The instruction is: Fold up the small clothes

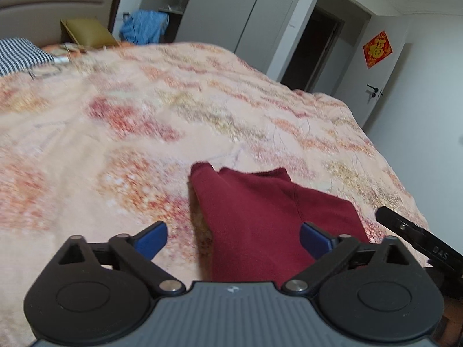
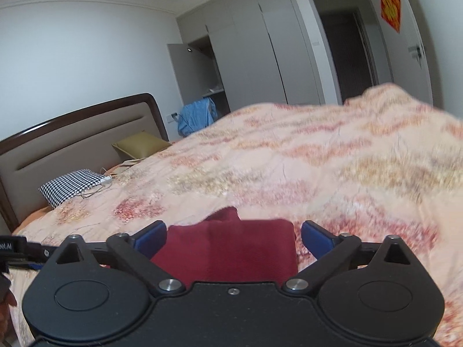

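A small dark red garment (image 1: 260,219) lies folded on the peach floral bedspread (image 1: 144,121). My left gripper (image 1: 233,238) is open, its blue pads (image 1: 153,238) wide apart just above the garment's near left part. In the right wrist view the same red garment (image 2: 231,248) lies between and just beyond my right gripper (image 2: 233,238), which is also open and empty. The tip of the right gripper shows at the right edge of the left wrist view (image 1: 416,237).
A houndstooth pillow (image 2: 72,185) and an olive cushion (image 2: 141,144) lie by the headboard (image 2: 72,133). A blue cloth (image 2: 196,115) hangs near the grey wardrobe (image 2: 260,57). A dark open doorway (image 2: 347,52) is at the far right. A cable (image 2: 101,185) lies by the pillow.
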Available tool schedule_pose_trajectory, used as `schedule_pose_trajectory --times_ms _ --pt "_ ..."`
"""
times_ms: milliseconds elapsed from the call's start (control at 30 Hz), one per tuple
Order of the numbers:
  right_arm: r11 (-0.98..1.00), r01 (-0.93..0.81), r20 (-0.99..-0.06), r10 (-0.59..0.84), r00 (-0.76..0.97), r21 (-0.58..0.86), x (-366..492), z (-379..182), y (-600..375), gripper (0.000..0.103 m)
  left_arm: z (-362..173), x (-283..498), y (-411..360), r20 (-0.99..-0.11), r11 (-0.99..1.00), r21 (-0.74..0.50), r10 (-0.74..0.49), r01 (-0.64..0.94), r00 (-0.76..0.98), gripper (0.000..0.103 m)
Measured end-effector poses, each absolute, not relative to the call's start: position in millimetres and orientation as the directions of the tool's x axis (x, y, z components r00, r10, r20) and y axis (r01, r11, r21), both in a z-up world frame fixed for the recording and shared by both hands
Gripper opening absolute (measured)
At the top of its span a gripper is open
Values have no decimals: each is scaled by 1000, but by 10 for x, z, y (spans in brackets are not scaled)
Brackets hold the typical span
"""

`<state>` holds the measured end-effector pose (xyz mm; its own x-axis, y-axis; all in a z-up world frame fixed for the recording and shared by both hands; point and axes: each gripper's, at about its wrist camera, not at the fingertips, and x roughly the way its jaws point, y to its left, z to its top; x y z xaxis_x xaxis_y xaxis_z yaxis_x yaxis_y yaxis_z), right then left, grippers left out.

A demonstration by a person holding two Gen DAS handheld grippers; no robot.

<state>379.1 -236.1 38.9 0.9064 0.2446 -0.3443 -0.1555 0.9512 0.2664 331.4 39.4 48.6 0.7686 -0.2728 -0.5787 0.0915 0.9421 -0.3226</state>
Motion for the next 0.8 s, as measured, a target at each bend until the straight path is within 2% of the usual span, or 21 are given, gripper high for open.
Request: schedule_pose_trajectory --times_ms 300,800 --pt "964 -187 -263 233 936 189 3018 721 -2248 102 768 2617 421 -535 957 -278 -228 85 814 103" --pt "978 -150 -171 175 970 146 1774 710 -2093 102 770 1441 427 -459 981 -183 -139 60 878 103"
